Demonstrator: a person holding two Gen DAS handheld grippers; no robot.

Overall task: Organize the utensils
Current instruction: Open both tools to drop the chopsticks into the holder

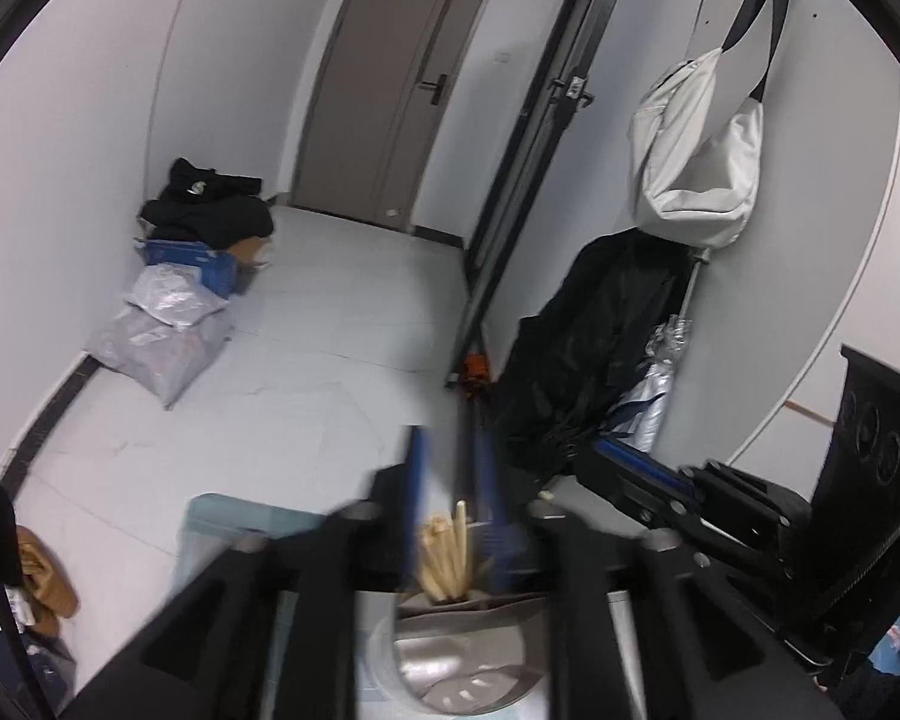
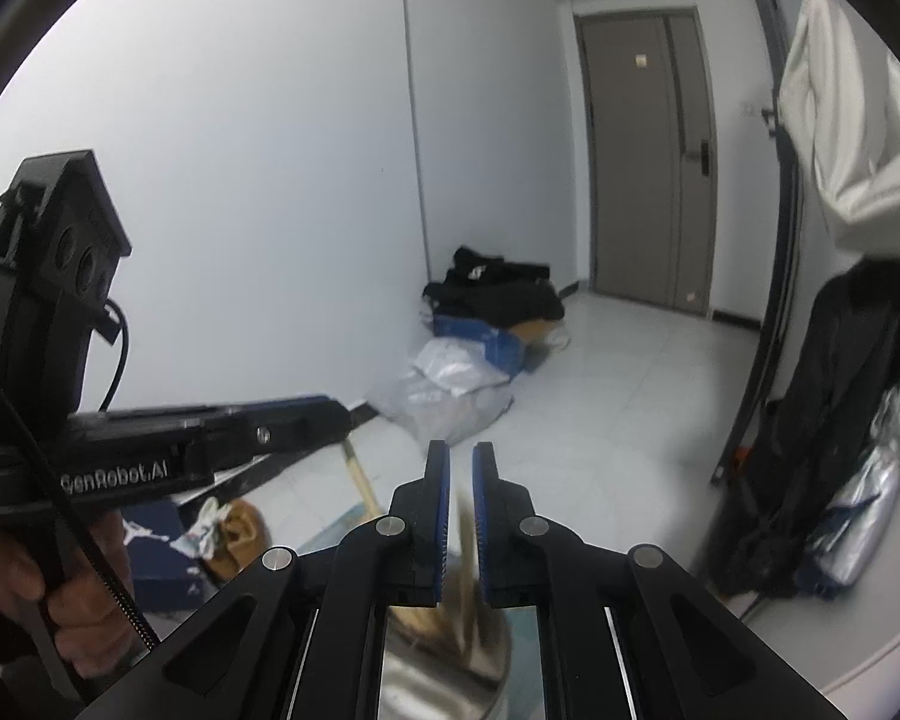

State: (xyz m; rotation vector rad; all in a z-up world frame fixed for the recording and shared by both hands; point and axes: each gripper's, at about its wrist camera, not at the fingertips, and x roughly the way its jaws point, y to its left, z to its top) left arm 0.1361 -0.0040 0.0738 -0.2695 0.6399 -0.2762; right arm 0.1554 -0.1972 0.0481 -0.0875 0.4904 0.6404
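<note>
In the left wrist view my left gripper (image 1: 453, 468) stands above a round steel holder (image 1: 462, 666) with several pale wooden chopsticks (image 1: 447, 558) upright in it. Its blue-padded fingers are narrowly apart with the chopstick tops low between them, and grip is unclear through blur. In the right wrist view my right gripper (image 2: 461, 468) hovers over the same steel holder (image 2: 444, 678), its pads a small gap apart, with blurred brown chopsticks (image 2: 465, 546) between the lower pads. The left gripper (image 2: 330, 414) also shows at the left, with a wooden stick (image 2: 360, 480) below its tip.
The tiled floor (image 1: 330, 330) runs to a grey door (image 1: 396, 78). Bags and a blue box (image 1: 192, 264) lie by the left wall. A black coat (image 1: 600, 348) and a white bag (image 1: 696, 156) hang at the right. A blue shoebox (image 2: 156, 552) sits low left.
</note>
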